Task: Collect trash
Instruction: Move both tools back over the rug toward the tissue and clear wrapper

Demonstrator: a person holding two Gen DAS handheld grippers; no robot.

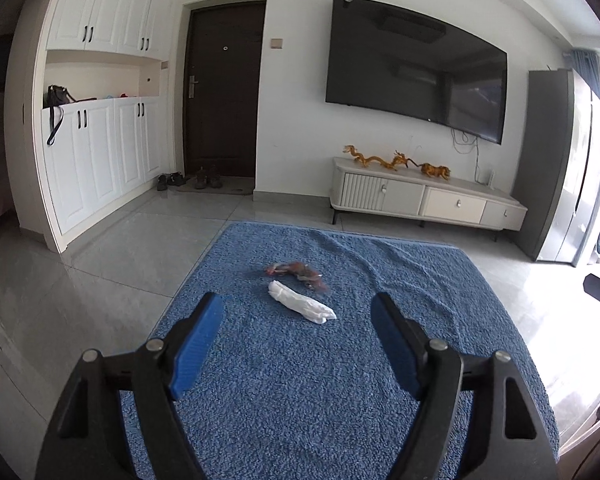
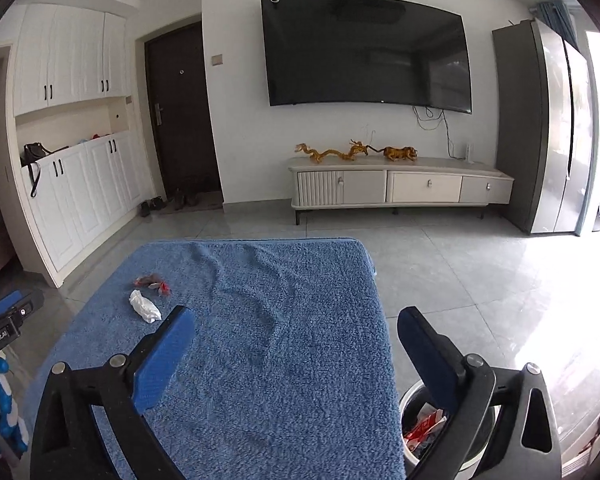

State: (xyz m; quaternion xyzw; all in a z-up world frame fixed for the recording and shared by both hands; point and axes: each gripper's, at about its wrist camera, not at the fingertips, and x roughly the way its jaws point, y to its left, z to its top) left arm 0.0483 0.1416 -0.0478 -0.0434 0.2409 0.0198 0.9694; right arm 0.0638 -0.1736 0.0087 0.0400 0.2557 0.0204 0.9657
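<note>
A crumpled white tissue (image 1: 302, 307) lies on the blue towel-covered table (image 1: 300, 392), with a reddish candy wrapper (image 1: 296, 271) just beyond it. My left gripper (image 1: 300, 328) is open a short way before the tissue, nothing between its blue pads. From the right wrist view the tissue (image 2: 144, 306) and wrapper (image 2: 153, 282) lie far to the left. My right gripper (image 2: 296, 332) stands wide open over the table's right edge, empty. Below its right finger sits a white trash bin (image 2: 424, 432) holding red and white scraps.
A white TV cabinet (image 2: 400, 186) with golden figurines stands against the far wall under a large TV. A grey fridge (image 2: 548, 132) is at the right, white cupboards (image 2: 72, 192) and a dark door at the left. Tiled floor surrounds the table.
</note>
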